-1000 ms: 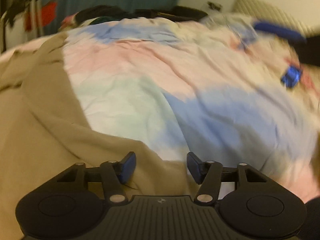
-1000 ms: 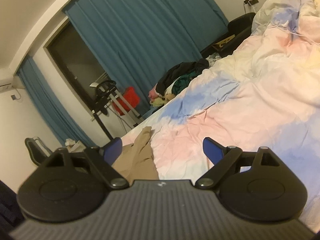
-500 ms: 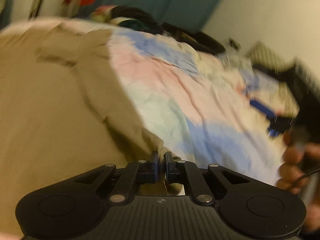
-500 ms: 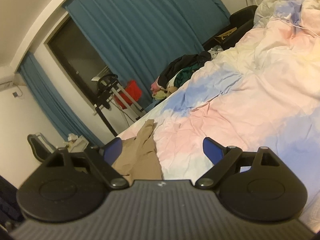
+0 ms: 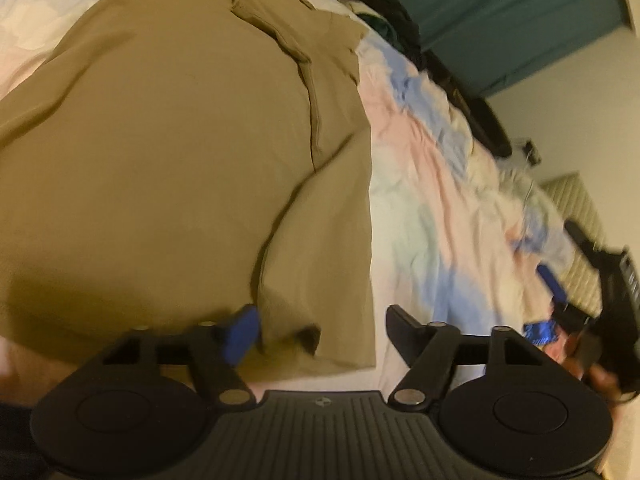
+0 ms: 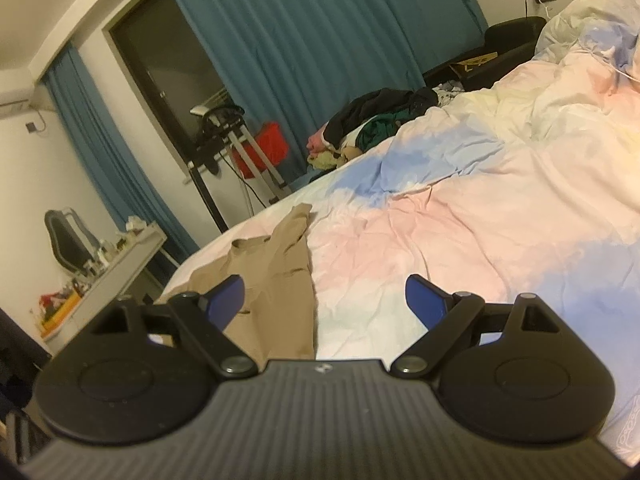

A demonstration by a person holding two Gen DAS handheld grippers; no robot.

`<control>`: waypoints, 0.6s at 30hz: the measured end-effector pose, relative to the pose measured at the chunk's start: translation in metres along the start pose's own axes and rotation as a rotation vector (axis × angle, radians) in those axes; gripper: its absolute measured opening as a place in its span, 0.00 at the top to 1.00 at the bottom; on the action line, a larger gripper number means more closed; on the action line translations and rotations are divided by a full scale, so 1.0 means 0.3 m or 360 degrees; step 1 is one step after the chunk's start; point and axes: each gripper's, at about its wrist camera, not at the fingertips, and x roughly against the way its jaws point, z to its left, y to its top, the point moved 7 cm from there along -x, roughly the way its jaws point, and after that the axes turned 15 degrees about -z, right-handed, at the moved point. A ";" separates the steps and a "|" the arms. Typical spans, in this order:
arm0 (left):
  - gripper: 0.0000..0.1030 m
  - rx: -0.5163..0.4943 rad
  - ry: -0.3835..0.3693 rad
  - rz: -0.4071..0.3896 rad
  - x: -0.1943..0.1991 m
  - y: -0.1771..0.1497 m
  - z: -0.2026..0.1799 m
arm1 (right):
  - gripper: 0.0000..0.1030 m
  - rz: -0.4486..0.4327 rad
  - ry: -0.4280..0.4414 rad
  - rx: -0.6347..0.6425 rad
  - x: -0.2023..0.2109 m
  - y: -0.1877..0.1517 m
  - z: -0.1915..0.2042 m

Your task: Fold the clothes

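Observation:
A tan shirt [image 5: 172,152] lies spread on the bed, its right side folded over towards the middle. My left gripper [image 5: 322,330] is open just above the shirt's near hem and holds nothing. The shirt also shows in the right wrist view [image 6: 280,276], low and to the left. My right gripper [image 6: 324,300] is open and empty, held over the pastel duvet [image 6: 460,220] to the right of the shirt. It also appears in the left wrist view [image 5: 560,304] at the far right, blurred.
A heap of dark and coloured clothes [image 6: 376,128] lies at the bed's far edge. Blue curtains [image 6: 320,40], a stand with a red box [image 6: 264,148] and a cluttered white shelf [image 6: 116,256] are beyond the bed.
My left gripper was open, shut on the shirt's edge half a second ago, swung left and has opened and let go. The right gripper has stayed open and shifted slightly.

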 end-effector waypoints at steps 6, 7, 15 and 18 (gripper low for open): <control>0.34 0.0041 0.0145 0.0117 -0.170 0.022 0.077 | 0.14 0.0054 -0.0009 0.0035 -0.016 -0.024 0.013; 0.36 -0.0011 0.0158 0.0147 -0.186 0.018 0.074 | 0.14 0.0065 -0.0007 0.0042 -0.019 -0.030 0.016; 0.98 -0.0190 0.0229 0.0195 -0.147 -0.003 0.056 | 0.14 0.0214 0.0020 0.0155 -0.054 -0.118 0.074; 0.98 -0.0325 0.0260 0.0207 -0.122 -0.030 0.029 | 0.14 0.0266 0.0027 0.0246 -0.073 -0.148 0.113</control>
